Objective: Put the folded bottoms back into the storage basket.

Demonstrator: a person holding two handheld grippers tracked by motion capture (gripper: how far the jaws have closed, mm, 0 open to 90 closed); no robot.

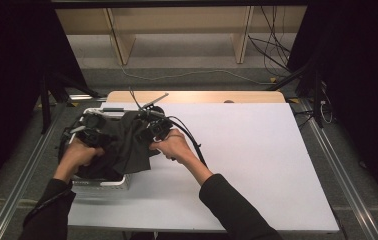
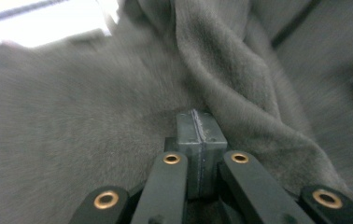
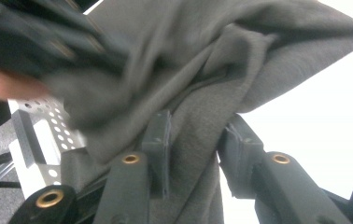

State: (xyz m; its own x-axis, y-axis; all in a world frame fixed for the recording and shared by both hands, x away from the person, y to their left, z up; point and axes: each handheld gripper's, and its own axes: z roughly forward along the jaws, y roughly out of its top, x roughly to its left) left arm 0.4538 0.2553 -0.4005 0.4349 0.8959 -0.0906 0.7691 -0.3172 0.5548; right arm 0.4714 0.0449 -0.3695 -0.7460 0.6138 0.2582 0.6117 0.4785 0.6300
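While both hands work at the desk's (image 1: pixel 257 165) left edge, a dark grey cloth (image 1: pixel 129 142) hangs bunched between the 2 claws, draped over a white perforated basket (image 1: pixel 112 183) that sits at the near-left corner of the white desk top.

Left claw (image 2: pixel 198 128): in the left gripper view its jaws are pressed together, pads meeting w/ no gap. Cloth lies all around & right behind the tips, but whether a fold is pinched between them can't be told; the view is soft & blurred there. In the high view this claw (image 1: pixel 91 134) sits over the basket's left part, the hand (image 1: pixel 77 156) gripping it from below.

Right claw (image 3: pixel 198 154): jaws partly apart, w/ a thick twisted fold of cloth (image 3: pixel 198 93) running down thru the gap, touching the left pad (image 3: pixel 159 140); looks loosely held, not squeezed flat. Basket wall w/ holes (image 3: pixel 48 135) shows at lower left of that view. In the high view the right claw (image 1: pixel 153 127) is just beside the basket's right side, hand (image 1: pixel 173 146) behind it, cable trailing along the forearm.
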